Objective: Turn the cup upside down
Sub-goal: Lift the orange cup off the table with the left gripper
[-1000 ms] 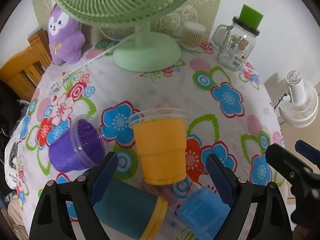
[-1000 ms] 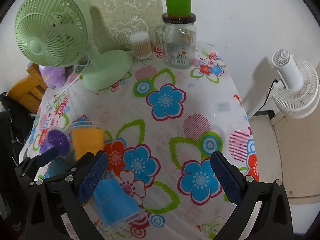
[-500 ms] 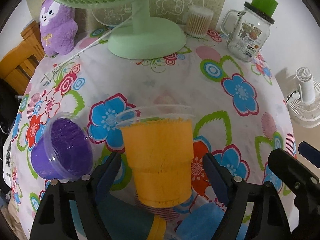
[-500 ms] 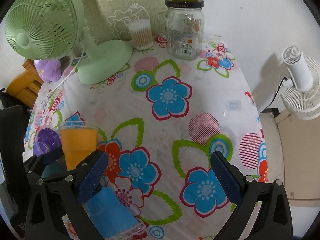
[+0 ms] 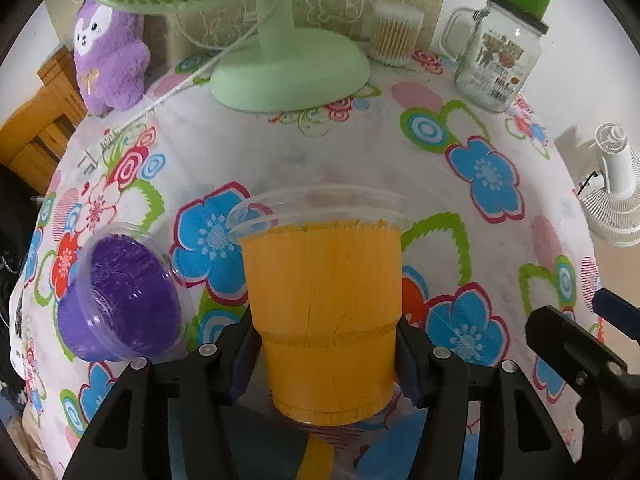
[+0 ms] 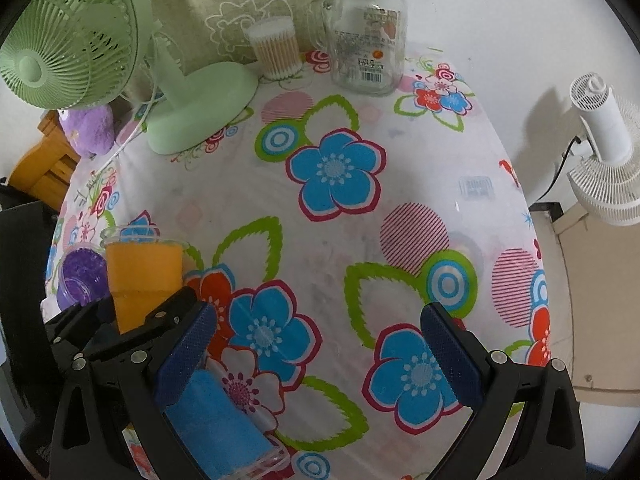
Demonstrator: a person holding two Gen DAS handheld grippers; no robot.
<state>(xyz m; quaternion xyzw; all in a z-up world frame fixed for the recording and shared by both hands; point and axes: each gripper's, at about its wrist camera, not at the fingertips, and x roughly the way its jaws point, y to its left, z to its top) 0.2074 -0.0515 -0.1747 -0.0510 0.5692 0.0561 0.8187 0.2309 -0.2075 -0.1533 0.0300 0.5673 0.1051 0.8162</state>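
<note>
The right gripper hangs wide apart over the flowered cloth, nothing between its pads – a blue cup lies on its side just below the left pad. Far left, the left gripper clasps the upright orange cup, a purple cup beside it

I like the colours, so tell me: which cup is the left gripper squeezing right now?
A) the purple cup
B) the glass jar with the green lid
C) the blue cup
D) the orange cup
D: in the left wrist view the left gripper has a pad pressed on each side of the upright orange cup, while the purple cup lies tipped over beside it.
</note>
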